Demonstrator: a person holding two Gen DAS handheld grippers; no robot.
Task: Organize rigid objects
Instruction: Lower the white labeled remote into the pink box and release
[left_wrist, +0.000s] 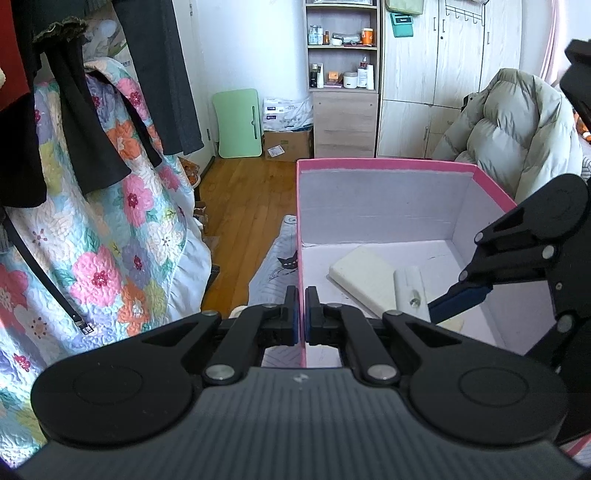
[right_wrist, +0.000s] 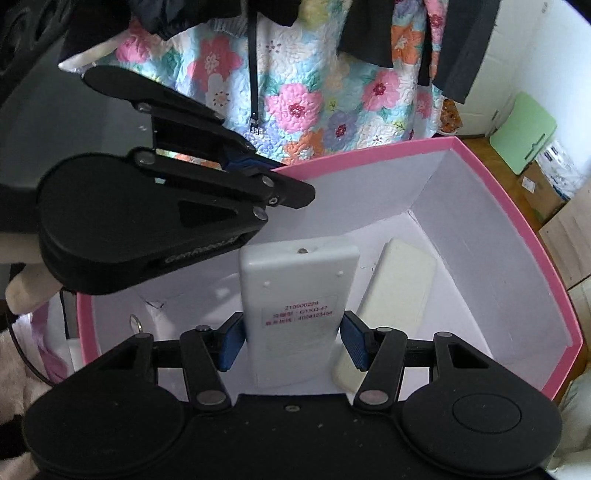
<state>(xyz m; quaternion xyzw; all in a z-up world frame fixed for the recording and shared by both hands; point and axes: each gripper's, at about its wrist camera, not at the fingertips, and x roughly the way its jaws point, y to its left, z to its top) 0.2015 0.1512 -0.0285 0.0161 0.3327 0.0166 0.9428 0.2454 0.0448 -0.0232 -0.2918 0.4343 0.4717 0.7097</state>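
The right hand-held gripper (right_wrist: 291, 341) grips the white plastic remote control (right_wrist: 295, 306) above the pink cardboard box (right_wrist: 517, 229), whose wall the closed left hand-held gripper (left_wrist: 301, 314) pinches; released high, the remote could strike the cream rectangular block (right_wrist: 399, 284) beside it.

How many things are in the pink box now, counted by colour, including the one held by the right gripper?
Grey-white: 1, the remote, held between the right gripper's pads inside the box.
Cream: 1, the flat block lying on the box floor.
Total: 2.
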